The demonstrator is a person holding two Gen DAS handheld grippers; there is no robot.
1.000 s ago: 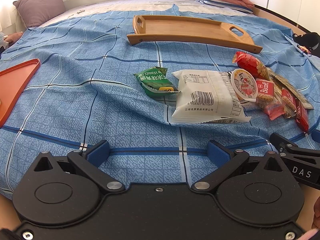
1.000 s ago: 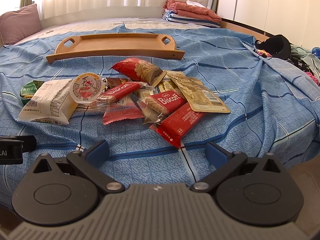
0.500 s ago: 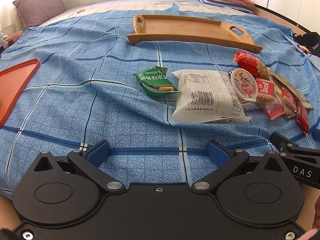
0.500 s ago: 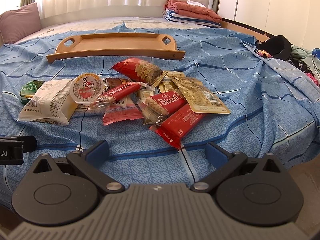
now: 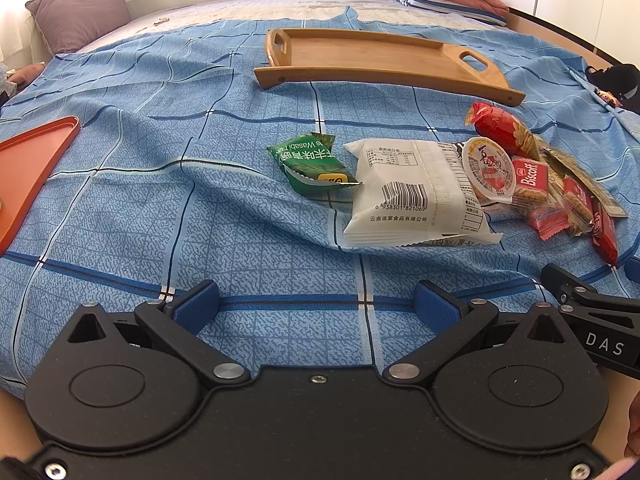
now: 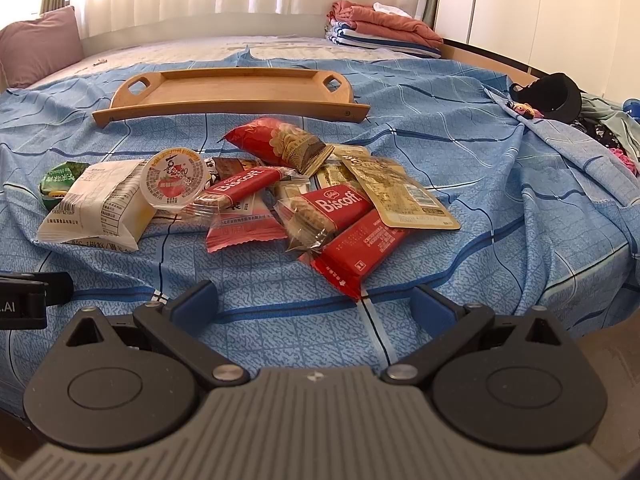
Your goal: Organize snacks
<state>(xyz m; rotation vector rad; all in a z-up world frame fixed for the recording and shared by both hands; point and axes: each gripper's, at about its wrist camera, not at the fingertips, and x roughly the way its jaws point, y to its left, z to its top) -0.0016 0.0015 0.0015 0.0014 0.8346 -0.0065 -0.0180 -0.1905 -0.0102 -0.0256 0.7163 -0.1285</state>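
Right now both tools hang low over the near edge of the blue checked bedspread, neither touching any snack. Along the bottom of the left wrist view, the left gripper has its blue-padded fingers spread wide with only cloth between them; the right gripper is spread the same way at the bottom of its own view and holds nothing. At mid-frame in the right wrist view the snacks lie in a loose overlapping heap: a white bread packet at the left, a round jelly cup leaning on it, two Biscoff packs in the centre, a red wafer bar nearest the tool, a tan flat pouch to the right and a red biscuit bag behind. A green wasabi pea packet lies just left of the bread packet, touching its corner. Beyond the heap, in the upper middle of both views, the wooden tray lies well apart from it. An orange tray shows at the left edge of the left wrist view.
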